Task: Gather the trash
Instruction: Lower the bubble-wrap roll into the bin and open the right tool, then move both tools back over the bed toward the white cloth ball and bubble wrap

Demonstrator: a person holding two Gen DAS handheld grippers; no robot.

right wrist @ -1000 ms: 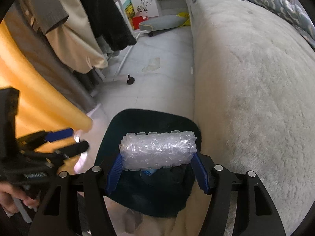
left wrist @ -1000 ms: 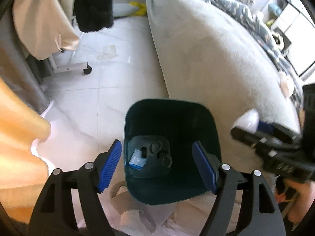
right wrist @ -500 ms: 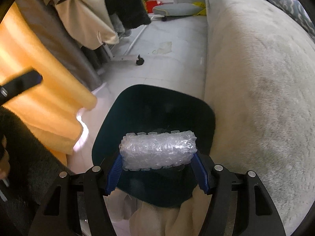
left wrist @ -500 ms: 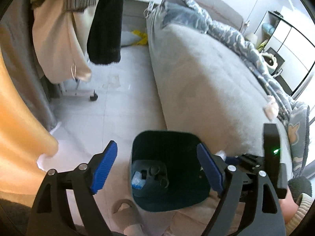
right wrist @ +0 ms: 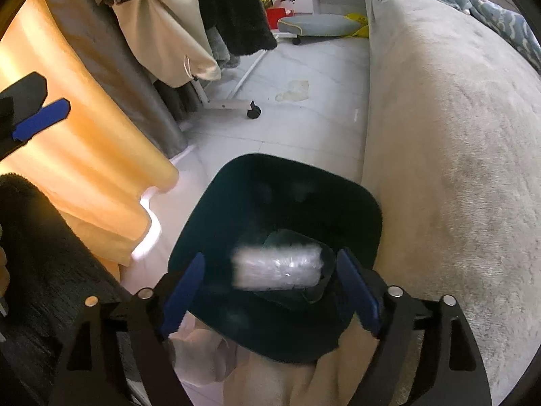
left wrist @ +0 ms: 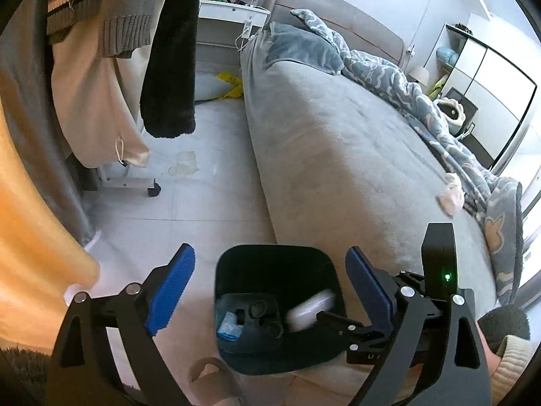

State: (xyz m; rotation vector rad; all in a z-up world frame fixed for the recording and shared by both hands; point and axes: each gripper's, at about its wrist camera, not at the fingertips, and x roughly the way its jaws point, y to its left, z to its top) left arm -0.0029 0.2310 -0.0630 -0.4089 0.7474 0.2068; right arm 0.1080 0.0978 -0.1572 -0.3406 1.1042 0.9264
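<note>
Trash first: my clear bubble-wrap roll (right wrist: pixel 277 267) sits blurred between the blue pads of my right gripper (right wrist: pixel 270 291), which is spread wide, with a gap on both sides of the roll. I judge it loose and dropping into the dark teal plastic waste bin (right wrist: pixel 351 199) directly beneath. From my left wrist camera the same roll (left wrist: pixel 311 308) shows as a pale smear inside the bin's mouth, beside a dark moulded plastic insert (left wrist: pixel 260 318) and a small blue-and-white wrapper (left wrist: pixel 228 326) already lying at the bottom.

My left gripper (left wrist: pixel 268 291) is also spread open and holds nothing; it hangs above the bin (left wrist: pixel 270 253) with the bin framed between its pads.

So this piece looks as good as collected, on top of at least two items binned already.

Farther out, what remains is less certain. On the grey fleece-covered bed (left wrist: pixel 338 155) that the bin stands against, a crumpled pinkish-white wad (left wrist: pixel 449 193) lies near the patterned blue blanket (left wrist: pixel 405 91); I take it for a likely next pickup, though I cannot tell what it is. Beyond, on the pale tiled floor (left wrist: pixel 209 203), a yellow scrap (left wrist: pixel 231 83) lies at the bed's far corner, possibly trash too.
</note>
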